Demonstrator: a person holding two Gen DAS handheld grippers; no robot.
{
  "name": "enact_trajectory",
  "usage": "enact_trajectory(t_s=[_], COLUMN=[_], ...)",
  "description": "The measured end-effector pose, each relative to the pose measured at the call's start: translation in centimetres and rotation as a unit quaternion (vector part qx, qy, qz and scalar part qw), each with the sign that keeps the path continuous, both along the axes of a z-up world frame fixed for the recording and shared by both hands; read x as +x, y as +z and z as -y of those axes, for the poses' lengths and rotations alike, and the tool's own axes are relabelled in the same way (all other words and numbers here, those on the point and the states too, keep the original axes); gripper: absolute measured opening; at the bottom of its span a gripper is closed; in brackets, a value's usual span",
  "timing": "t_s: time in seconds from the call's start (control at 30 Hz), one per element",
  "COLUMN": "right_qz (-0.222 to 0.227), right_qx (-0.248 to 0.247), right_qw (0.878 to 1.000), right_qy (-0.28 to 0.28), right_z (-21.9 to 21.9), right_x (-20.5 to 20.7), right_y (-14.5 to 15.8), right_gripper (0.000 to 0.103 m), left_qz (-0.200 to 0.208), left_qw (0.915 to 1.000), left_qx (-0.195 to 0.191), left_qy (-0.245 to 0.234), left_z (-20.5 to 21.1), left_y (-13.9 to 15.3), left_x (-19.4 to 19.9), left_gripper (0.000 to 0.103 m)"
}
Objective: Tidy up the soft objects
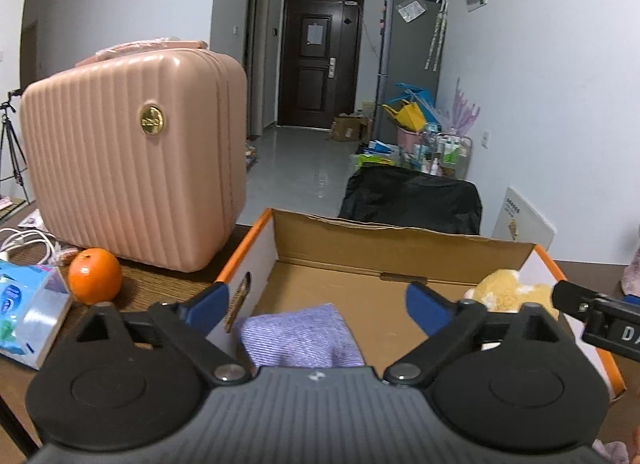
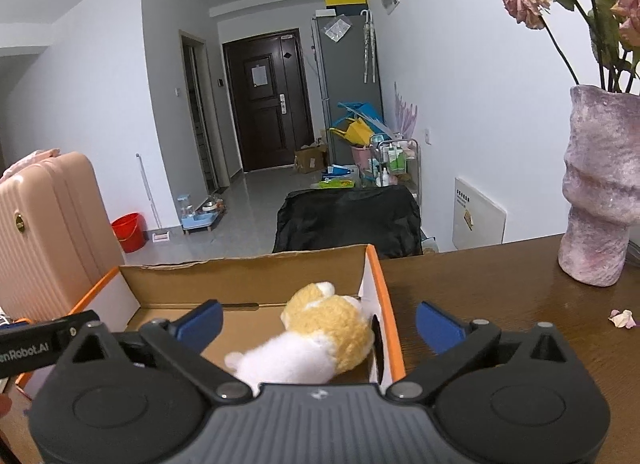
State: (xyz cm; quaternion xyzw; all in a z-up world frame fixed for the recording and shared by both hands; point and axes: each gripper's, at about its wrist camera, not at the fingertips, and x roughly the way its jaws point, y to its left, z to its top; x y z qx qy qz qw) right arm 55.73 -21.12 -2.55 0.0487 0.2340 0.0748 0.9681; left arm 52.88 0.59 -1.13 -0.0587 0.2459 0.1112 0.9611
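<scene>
two soft things lie inside the open cardboard box (image 1: 400,256), which sits on the dark wooden table (image 2: 500,296): a folded purple cloth (image 1: 300,338) near the box's left wall and a yellow-and-white plush toy (image 2: 320,336) close against its right wall, with bare cardboard floor between them. the left gripper (image 1: 316,306) hangs over the cloth with its jaws spread wide, pads clear of the fabric. the right gripper (image 2: 320,322) has its jaws wide apart too, one over the box floor, the other out past the orange rim above the table, the plush between them and unpressed. a pink suitcase (image 1: 132,160) stands just left of the box, an orange (image 1: 95,275) beside it. a pink vase (image 2: 600,188) stands well right, with open tabletop between it and the box
</scene>
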Motion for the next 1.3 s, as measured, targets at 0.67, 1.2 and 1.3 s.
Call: enact_trajectory(t_s=[0.67,1.2,1.3], right_qz=[0.010,0.044,0.048], right_qx=[-0.013,-0.041,-0.045], right_qw=[1.000,0.998,0.997], right_qy=[0.019,0.036,0.038], right_z=[0.2,0.9,1.1], right_x=[-3.2,-8.8,-9.9], right_y=[2.3,4.0,4.1], right_gripper=[0.103,0.103,0.103], left_qz=[0.016,0.047,0.055], left_qw=[0.9995,0.9987,0.9984], left_qx=[-0.026,-0.021,-0.015], left_qy=[0.011,-0.005,-0.007], left_z=[-1.1,-1.8,-1.9], left_y=[2.3,4.3,4.6], left_x=[-3.5,-8.7,-9.8], left_gripper=[0.103,0.103,0.103])
